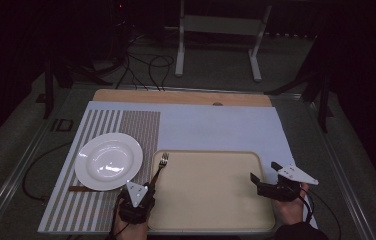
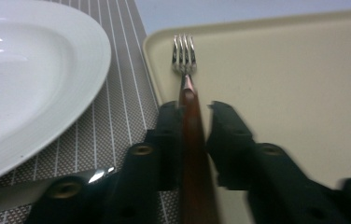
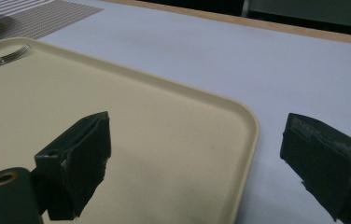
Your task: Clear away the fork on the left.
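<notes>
Left gripper view: the left hand-held gripper (image 2: pixel 194 116) clasps the fork (image 2: pixel 186 70) on the tray (image 2: pixel 281 70); the right hand-held gripper (image 3: pixel 194 163) gapes wide.

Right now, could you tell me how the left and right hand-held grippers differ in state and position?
The left hand-held gripper has its jaws around the fork handle; the right hand-held gripper is wide open and holds nothing. The left sits at the tray's left edge, the right at its right edge. Both have black jaws.
</notes>
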The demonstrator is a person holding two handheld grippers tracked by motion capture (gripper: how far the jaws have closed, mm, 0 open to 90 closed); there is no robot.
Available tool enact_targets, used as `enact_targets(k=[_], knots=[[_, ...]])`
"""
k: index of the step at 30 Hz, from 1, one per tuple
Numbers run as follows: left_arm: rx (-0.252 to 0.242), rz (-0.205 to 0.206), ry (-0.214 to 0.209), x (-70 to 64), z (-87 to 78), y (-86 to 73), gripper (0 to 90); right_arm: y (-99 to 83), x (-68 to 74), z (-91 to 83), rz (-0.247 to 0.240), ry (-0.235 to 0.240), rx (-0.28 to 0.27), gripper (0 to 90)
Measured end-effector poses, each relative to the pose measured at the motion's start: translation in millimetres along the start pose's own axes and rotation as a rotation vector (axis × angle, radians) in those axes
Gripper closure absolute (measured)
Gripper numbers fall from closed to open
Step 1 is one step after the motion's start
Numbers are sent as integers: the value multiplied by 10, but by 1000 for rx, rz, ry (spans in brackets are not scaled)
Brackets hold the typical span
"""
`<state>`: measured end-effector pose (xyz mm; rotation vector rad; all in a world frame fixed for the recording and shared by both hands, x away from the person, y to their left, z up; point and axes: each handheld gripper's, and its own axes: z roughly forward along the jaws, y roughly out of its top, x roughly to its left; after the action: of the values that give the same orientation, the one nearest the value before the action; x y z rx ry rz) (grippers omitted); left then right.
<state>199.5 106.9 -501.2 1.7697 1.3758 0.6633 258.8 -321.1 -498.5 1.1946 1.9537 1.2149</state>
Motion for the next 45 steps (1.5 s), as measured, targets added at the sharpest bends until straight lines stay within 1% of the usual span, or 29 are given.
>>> enact_targets(k=[2, 4, 5, 6, 9, 10, 11, 12, 13, 15, 16, 17, 18, 19, 20, 21, 23, 24, 25, 27, 28, 30, 33, 36, 38, 41, 44, 45], knots=[[-2, -5, 1, 15, -2, 8, 556, 0, 0, 0, -4, 0, 0, 86], [-27, -23, -8, 48, -10, 22, 453, 0, 1, 1, -4, -1, 1, 86], [-33, -26, -6, 63, -14, 33, 453, 0, 1, 2, -7, 0, 2, 86], [-41, -24, 8, 89, -14, 55, 356, 0, 1, 0, -6, 0, 1, 86], [-45, -22, 3, 119, -13, 76, 281, 1, 2, 0, -5, 1, -2, 86], [-54, -21, -9, 134, -15, 87, 266, 1, 2, 0, -5, 1, -2, 86], [-55, -16, -45, 161, -7, 118, 243, 1, 3, -1, -4, 3, -4, 86], [-55, -16, -45, 161, -7, 118, 214, 1, 2, -1, -4, 3, -5, 86], [-60, -11, -63, 177, -6, 133, 199, 1, 2, 1, -5, 3, -3, 86], [-81, -11, -88, 201, -14, 164, 189, 0, 3, 1, -5, 5, -3, 86], [-88, -10, -102, 221, -23, 190, 167, 1, 4, 0, -6, 6, -5, 86], [-96, -7, -108, 235, -29, 205, 148, 1, 3, -4, -5, 7, -7, 85], [-107, -4, -115, 255, -41, 227, 148, 1, 3, -4, -5, 7, -7, 85], [-116, -4, -115, 283, -56, 256, 120, 1, 2, -4, -3, 6, -7, 86], [-130, -1, -125, 333, -73, 299, 107, 1, 3, -5, -4, 7, -7, 85], [-130, -1, -125, 333, -73, 299, 94, 1, 3, -5, -4, 7, -7, 85], [-138, 19, -115, 388, -97, 352, 87, 1, 3, -4, -5, 9, -8, 86], [-137, 42, -115, 456, -119, 407, 48, 1, 2, -4, -4, 10, -8, 85], [-137, 42, -115, 456, -119, 407, 37, 1, 3, -5, -3, 9, -8, 85], [-143, 67, -121, 538, -146, 455, 7, 1, 1, -5, -3, 11, -9, 85], [-147, 82, -108, 578, -164, 475, 4, 1, 1, -4, -2, 12, -9, 85], [-161, 115, -98, 669, -197, 507, 0, 0, 1, -1, -3, 15, -8, 84], [-175, 144, -74, 821, -252, 541, 0, -1, 1, 6, 2, 22, -6, 84], [-186, 161, -66, 997, -304, 561, 0, -1, 0, 14, -2, 25, -1, 80], [-195, 167, -59, 1080, -328, 558, 0, 1, -3, 14, 1, 26, -2, 80], [-213, 169, -83, 1202, -361, 530, 0, 6, -16, 9, 0, 27, -7, 79], [-218, 167, -95, 1277, -373, 484, 0, 8, -21, 8, 0, 27, -6, 80], [-220, 164, -92, 1298, -373, 466, 0, 10, -26, 8, -2, 27, -7, 80]])
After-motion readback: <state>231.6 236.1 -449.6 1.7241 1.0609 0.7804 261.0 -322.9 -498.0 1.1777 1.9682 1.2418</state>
